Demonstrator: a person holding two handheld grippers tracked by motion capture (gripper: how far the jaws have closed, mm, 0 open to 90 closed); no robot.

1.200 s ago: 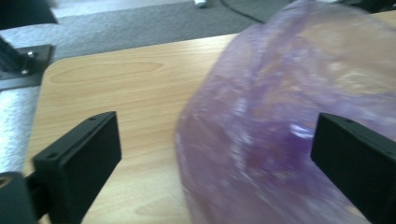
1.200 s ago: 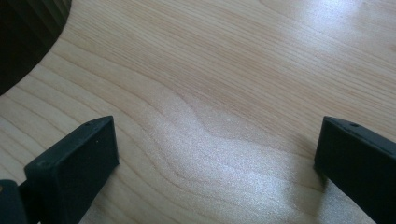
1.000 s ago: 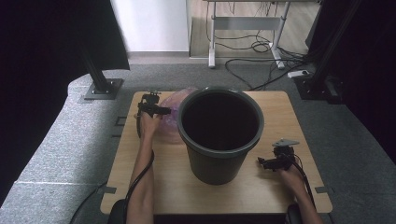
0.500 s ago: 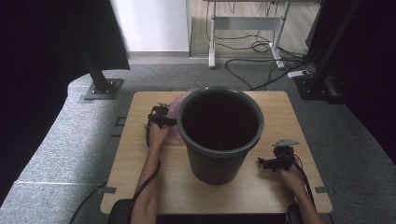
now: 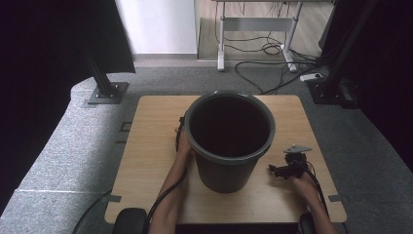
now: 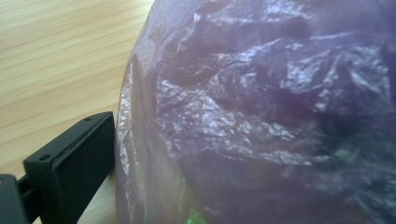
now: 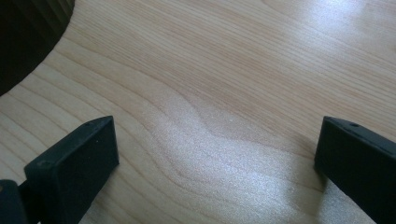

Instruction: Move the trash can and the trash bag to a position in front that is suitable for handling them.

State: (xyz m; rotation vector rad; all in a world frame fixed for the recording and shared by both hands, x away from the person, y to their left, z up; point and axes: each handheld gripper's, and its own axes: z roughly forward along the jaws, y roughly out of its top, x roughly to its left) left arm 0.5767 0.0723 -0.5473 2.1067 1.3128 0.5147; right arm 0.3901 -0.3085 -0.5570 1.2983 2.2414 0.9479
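**Two grippers flank the bucket, purple bag at the left one**

Two grippers are on the wooden table [image 5: 146, 146], one either side of the dark grey bucket [image 5: 229, 141], which stands near the table's middle. The left gripper [image 5: 181, 127] is tucked against the bucket's left wall, on the side toward the table's left edge. Its jaws have just been opening and now stand wide. In the left gripper view a crinkled purple plastic bag [image 6: 261, 112] sits right in front, just beside the one visible black jaw; whether the pads press it I cannot tell. The right gripper [image 5: 278, 170] rests near the table's right edge, jaws spread wide over bare wood, holding nothing.
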